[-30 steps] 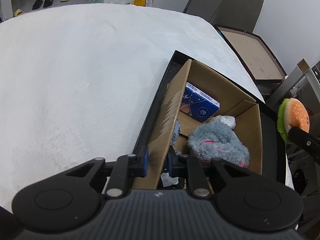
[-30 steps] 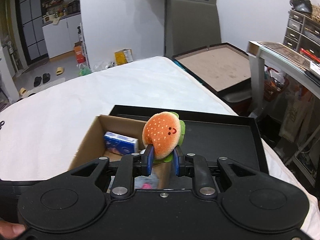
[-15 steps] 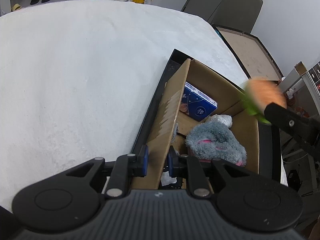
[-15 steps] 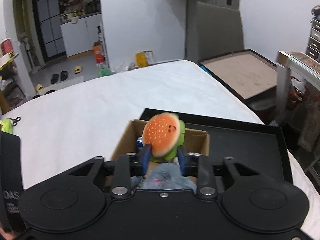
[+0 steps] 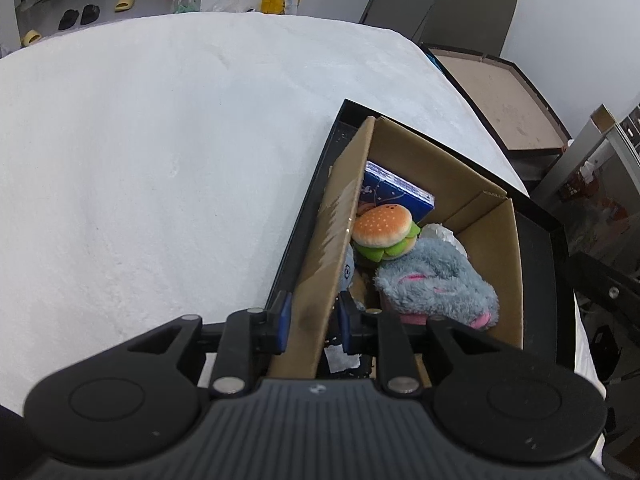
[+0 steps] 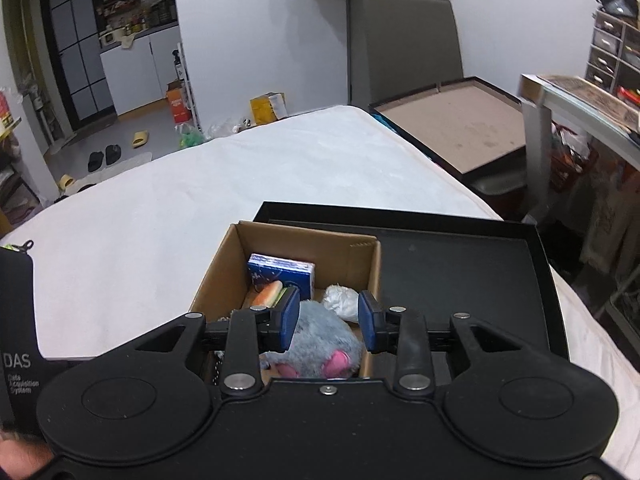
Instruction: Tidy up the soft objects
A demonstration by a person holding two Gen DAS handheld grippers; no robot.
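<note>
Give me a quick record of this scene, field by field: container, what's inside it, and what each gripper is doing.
container: cardboard box in a black tray
contents: burger plush, grey plush, blue pack, white wad
left gripper: astride the box's near wall, jaws opening
right gripper: open and empty above the box
surface: white cover

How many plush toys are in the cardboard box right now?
3 visible: hamburger plush by the left wall, grey plush nearer the cameras, and a bluish plush half hidden behind the left wall. Others may lie beneath.

Toy-crowded cardboard box (image 5: 496, 240); open mattress (image 5: 160, 160) leftward
</note>
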